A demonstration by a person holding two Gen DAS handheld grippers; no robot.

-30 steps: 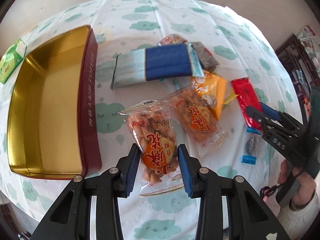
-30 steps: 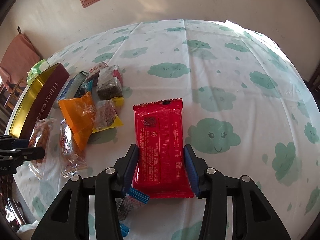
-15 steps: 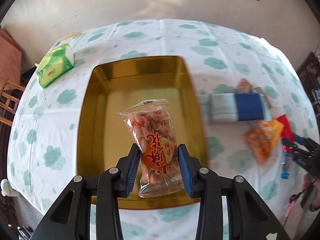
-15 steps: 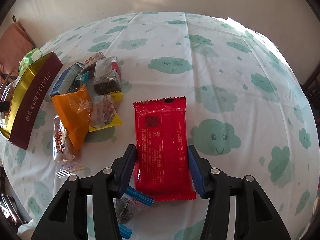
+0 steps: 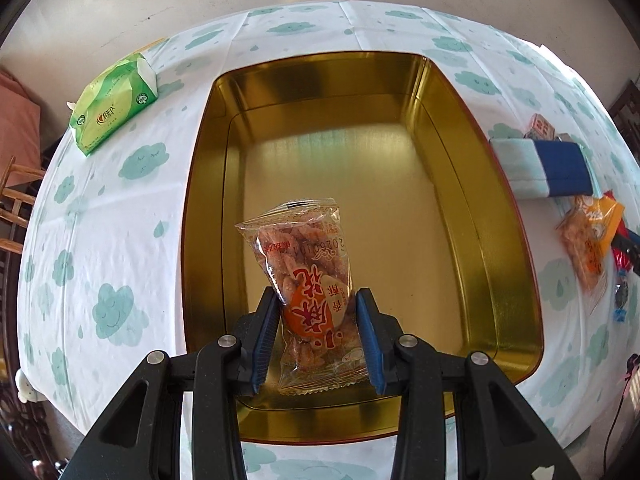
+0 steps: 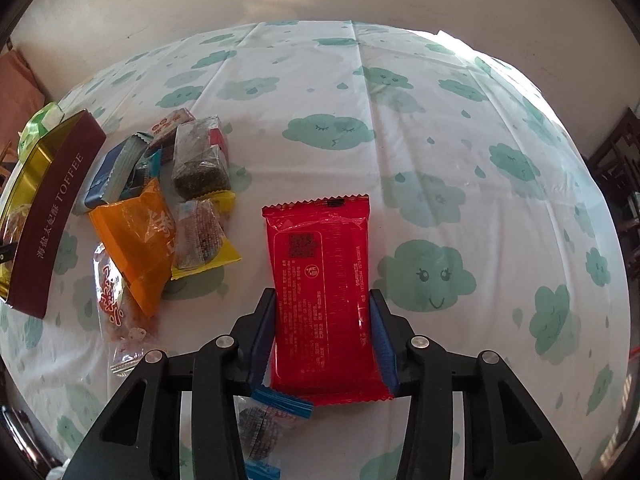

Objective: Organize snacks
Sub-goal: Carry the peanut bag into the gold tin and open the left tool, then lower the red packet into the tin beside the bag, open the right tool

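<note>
— The left gripper [image 5: 316, 336] has its jaws clamped on the clear fried-snack packet [image 5: 310, 292], hanging over the gold tin [image 5: 500, 240]. Let go crooked and the slippery film could prop on the tin's wall.

— The right gripper [image 6: 322, 336]?

— Its jaws have just been closing around the glossy red packet [image 6: 322, 292] lying flat on the table [image 6: 400, 100], right of the tin; it may squirt out.

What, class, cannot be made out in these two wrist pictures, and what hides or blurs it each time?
- Left wrist view: the clear fried-snack packet with the orange label hides the gold tin's floor beneath it.
- Left wrist view: the orange packet and clear snack bag at the right edge are blurred.
- Right wrist view: the red foil packet shows tiny unreadable print.
- Right wrist view: the blue-ended clear candy wrapper is partly hidden under the right tool.
</note>
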